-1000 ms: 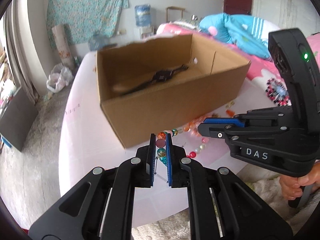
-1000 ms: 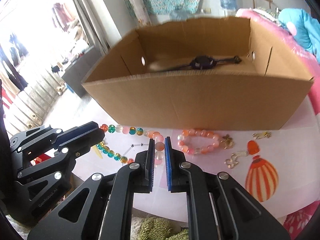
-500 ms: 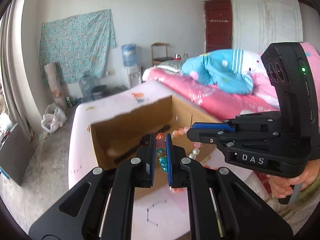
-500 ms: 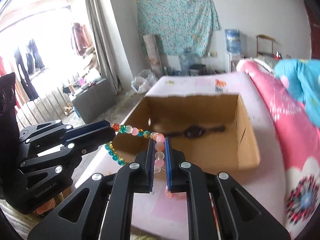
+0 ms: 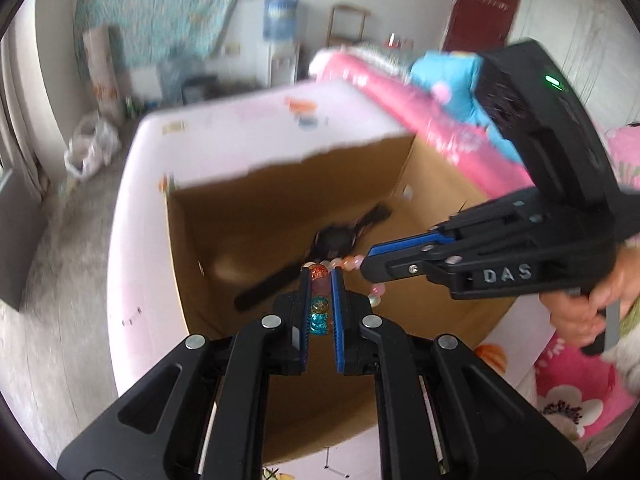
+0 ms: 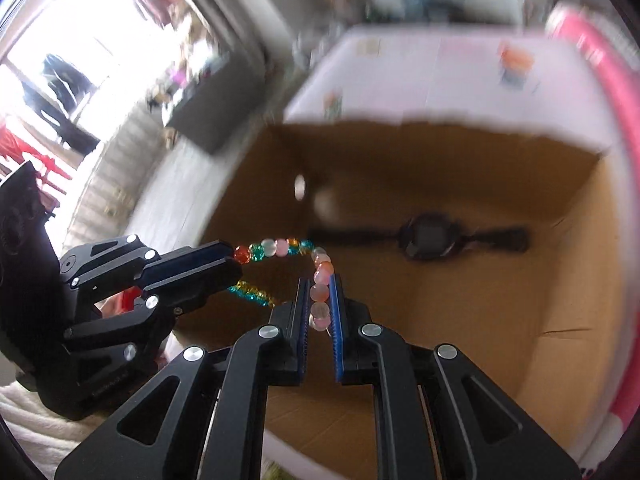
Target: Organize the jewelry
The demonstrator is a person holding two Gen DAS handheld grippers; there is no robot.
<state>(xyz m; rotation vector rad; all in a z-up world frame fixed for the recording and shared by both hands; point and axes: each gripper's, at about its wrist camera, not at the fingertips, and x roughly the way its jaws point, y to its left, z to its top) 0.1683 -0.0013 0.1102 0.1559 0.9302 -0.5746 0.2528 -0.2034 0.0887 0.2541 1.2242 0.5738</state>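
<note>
A bead necklace (image 6: 280, 247) of orange, teal, white and pink beads hangs between both grippers above the open cardboard box (image 6: 568, 280). My left gripper (image 5: 320, 280) is shut on its orange and teal beads (image 5: 319, 308). My right gripper (image 6: 320, 284) is shut on its pink beads (image 6: 320, 300), and it appears from the right in the left wrist view (image 5: 366, 262). A black wristwatch (image 6: 430, 237) lies flat on the box floor beneath the necklace, also seen in the left wrist view (image 5: 332, 240).
The box stands on a pale pink table (image 5: 224, 136). A bed with pink bedding (image 5: 400, 96) and a blue blanket lies to the right. A person's hand (image 5: 580, 304) grips the right tool. Bare floor with a plastic bag (image 5: 90, 148) lies left of the table.
Both grippers lifted the bead necklace off the table in front of the box and carried it forward over the box opening. Both stayed shut.
</note>
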